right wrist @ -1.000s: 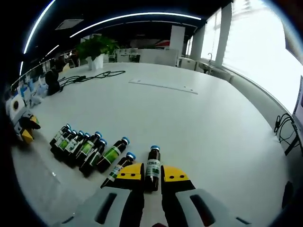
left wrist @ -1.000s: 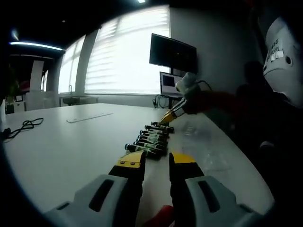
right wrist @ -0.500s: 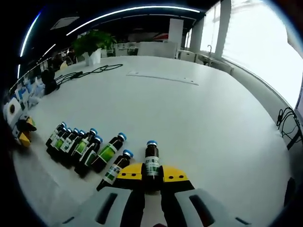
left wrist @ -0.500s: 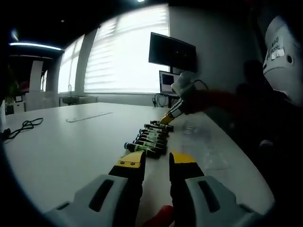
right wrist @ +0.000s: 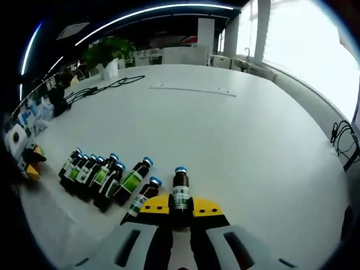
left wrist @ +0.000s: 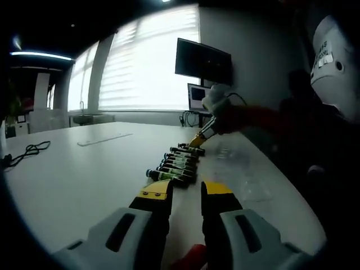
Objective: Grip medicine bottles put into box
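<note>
Several brown medicine bottles [right wrist: 101,175] with blue caps and green labels lie side by side in a row on the white table [right wrist: 236,135]. My right gripper [right wrist: 180,204] is shut on one more such bottle [right wrist: 180,191], its cap pointing away, just right of the row. In the left gripper view the same row of bottles [left wrist: 175,166] lies ahead of my left gripper [left wrist: 187,194], which is open with nothing between its jaws. The right gripper [left wrist: 199,138] reaches in at the row's far end. The left gripper [right wrist: 31,166] shows at the left edge of the right gripper view.
A clear plastic sheet or tray [left wrist: 242,174] lies right of the row. A black cable [right wrist: 109,85] and a potted plant [right wrist: 109,56] are at the table's far side. A monitor [left wrist: 202,59] stands by the window. A clear strip [right wrist: 191,90] lies mid-table.
The right gripper, still shut on its bottle, has shifted a little, so the row sits slightly differently in its view. The left gripper has stayed put and open.
</note>
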A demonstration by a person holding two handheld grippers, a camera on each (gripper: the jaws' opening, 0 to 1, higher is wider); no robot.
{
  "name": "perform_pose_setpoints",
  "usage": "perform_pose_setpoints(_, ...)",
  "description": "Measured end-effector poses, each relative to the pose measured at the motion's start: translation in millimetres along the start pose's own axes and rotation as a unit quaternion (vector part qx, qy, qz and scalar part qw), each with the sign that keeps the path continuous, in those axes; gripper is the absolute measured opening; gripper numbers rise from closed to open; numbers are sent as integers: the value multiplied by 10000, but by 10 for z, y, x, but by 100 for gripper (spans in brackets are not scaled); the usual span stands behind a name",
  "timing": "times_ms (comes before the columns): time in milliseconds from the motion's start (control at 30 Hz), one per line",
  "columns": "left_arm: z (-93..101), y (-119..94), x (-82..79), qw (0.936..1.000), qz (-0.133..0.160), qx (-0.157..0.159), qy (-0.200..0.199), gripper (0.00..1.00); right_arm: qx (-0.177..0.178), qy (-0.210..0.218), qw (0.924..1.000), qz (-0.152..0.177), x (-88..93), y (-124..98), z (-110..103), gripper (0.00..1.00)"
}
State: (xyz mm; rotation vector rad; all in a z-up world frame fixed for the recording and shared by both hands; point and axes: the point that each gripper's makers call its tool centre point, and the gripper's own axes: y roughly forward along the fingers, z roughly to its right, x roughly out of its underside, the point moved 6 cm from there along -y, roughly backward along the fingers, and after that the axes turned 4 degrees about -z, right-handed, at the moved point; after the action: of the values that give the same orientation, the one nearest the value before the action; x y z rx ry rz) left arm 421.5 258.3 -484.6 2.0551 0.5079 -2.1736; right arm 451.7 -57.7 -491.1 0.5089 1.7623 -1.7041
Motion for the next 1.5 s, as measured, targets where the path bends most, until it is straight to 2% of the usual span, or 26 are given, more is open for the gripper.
perform_pose_setpoints(700,26,8,-8,10000,8,19,44,14,127,3,9998,128,23,-82,49,6)
perform_pose_setpoints(1500,33,-1,-6,9999,-12,28,105,14,403,28,9977,549,-27,-423,25,7)
